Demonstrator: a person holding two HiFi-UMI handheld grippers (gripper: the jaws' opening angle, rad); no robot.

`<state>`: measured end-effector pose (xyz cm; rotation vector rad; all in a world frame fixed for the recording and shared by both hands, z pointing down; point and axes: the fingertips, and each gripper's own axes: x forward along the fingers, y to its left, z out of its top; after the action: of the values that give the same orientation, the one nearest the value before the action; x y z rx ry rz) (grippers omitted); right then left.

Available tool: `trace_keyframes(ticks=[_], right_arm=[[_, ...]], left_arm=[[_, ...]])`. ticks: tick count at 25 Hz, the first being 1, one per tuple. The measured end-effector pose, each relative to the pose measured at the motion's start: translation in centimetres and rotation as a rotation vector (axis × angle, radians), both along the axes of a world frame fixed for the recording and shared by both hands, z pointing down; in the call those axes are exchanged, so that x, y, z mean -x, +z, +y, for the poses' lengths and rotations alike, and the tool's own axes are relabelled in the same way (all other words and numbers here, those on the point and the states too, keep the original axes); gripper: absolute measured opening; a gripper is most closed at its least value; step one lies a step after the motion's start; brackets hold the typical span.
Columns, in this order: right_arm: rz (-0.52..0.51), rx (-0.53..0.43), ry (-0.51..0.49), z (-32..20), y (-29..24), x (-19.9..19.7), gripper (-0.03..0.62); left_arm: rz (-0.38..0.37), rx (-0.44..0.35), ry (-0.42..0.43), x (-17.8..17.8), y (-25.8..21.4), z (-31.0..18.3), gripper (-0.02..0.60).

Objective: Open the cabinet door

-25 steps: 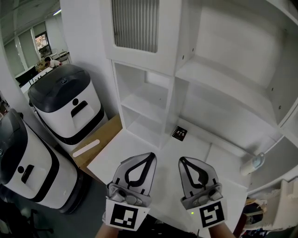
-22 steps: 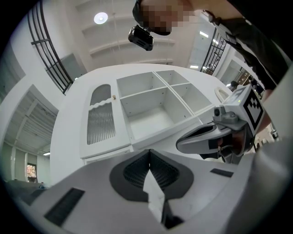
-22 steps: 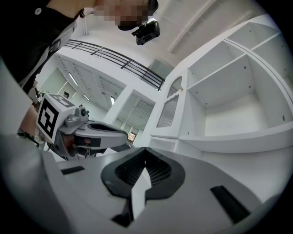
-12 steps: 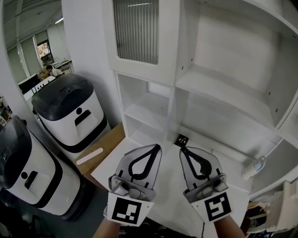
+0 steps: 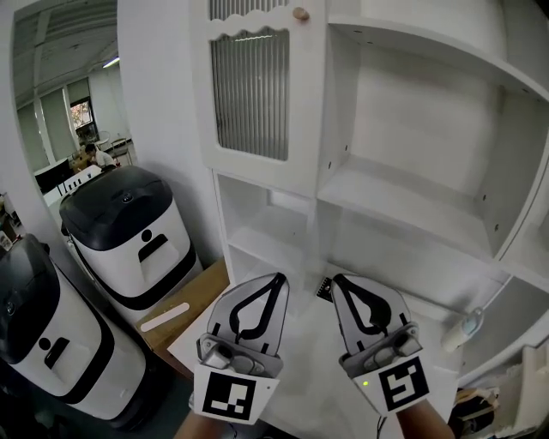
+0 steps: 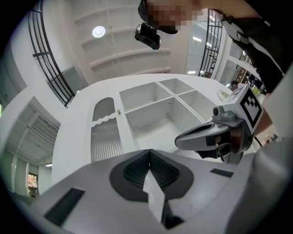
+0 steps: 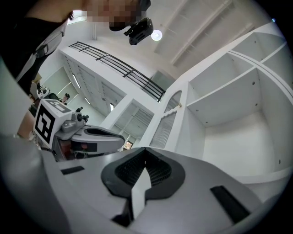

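"White-framed cabinet door (image 5: 255,90), the one with the ribbed pane: where do you have it?"

"It fills the upper left compartment of the cabinet (image 5: 412,129) and sits shut in its frame. Its small round knob (image 5: 300,14) is at the door's top right corner, well above both of my tools."

"And the tools?"

"My left tool (image 5: 277,279) has its 2 jaws pressed together on nothing; in its own view I see the pads meeting. My right tool (image 5: 338,279) is the same, closed and empty. The 2 hang side by side, a little apart, over the counter (image 5: 304,343), pointing toward the open shelves."

"Anything on the counter?"

"A small black tag (image 5: 324,290) near the back edge shows between the 2 tool tips in the head view. A white object (image 5: 463,326) lies by the right edge; I can't tell what it is. Left of the counter a cardboard box (image 5: 184,296) touches its left edge, and 2 white-and-black machines (image 5: 129,223) stand on the floor beyond it."
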<state>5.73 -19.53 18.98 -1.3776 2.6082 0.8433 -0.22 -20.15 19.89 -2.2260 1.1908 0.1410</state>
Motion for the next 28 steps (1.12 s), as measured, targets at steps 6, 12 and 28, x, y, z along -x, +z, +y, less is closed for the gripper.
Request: trace_keyframes(ticks=[6,12,28], right_arm=[[-0.001,-0.038,0.007,-0.3,-2.1,-0.1,0.002],[0.014,-0.080,-0.005,-0.8,-4.0,0.1,0.002],[0.012,-0.192,-0.005,-2.1,-10.0,-0.4,0.002]], left_arm=[[0.054,0.017,0.007,0.7,-1.2,-1.0,0.000],[0.035,-0.041,0.012,0.5,-3.3,-1.7,0.000],[0.023,-0.173,0.013,0.1,-9.9,-4.3,0.000]])
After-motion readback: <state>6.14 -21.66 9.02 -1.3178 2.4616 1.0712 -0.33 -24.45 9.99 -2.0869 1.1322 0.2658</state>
